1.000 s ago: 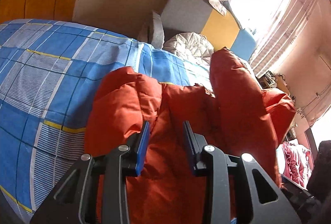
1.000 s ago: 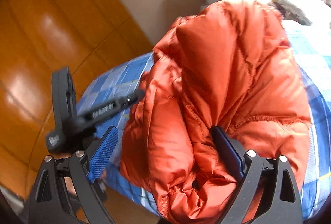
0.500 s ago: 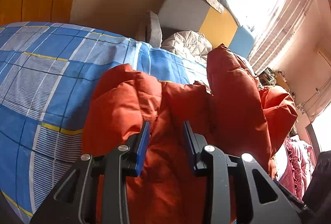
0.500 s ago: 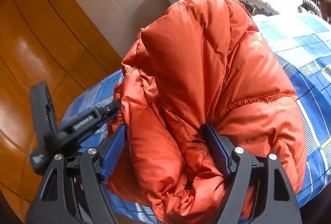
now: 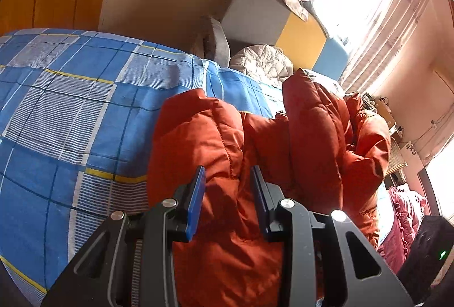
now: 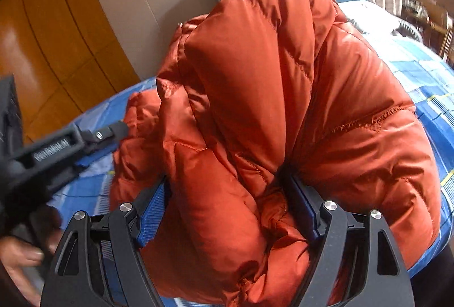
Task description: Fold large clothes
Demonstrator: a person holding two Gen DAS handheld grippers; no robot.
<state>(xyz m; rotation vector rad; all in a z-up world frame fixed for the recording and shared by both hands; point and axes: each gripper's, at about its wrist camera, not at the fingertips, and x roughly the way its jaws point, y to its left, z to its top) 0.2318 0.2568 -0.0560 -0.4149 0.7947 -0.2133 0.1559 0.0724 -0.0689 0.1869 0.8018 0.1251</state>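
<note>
The puffy, quilted orange-red down jacket (image 6: 283,97) lies bunched on the bed with its blue, white and yellow checked cover (image 5: 71,114), near the bed's edge, which keeps it within reach of both hands.

The left gripper (image 5: 227,179) is narrowed onto a fold of the jacket's padded fabric; its blue pads press the fold from both sides, apparently to pin that edge in place while the other side is worked.

The right gripper (image 6: 229,188) stands wide around a thick, raised bundle of the same jacket. Its jaws closed somewhat within the last second, then eased slightly, and both pads (image 6: 153,210) now bear on the padding, so the width looks like a grip on bulky stuffing. Holding the bundle high probably lets it be carried over the rest to make the fold.
</note>
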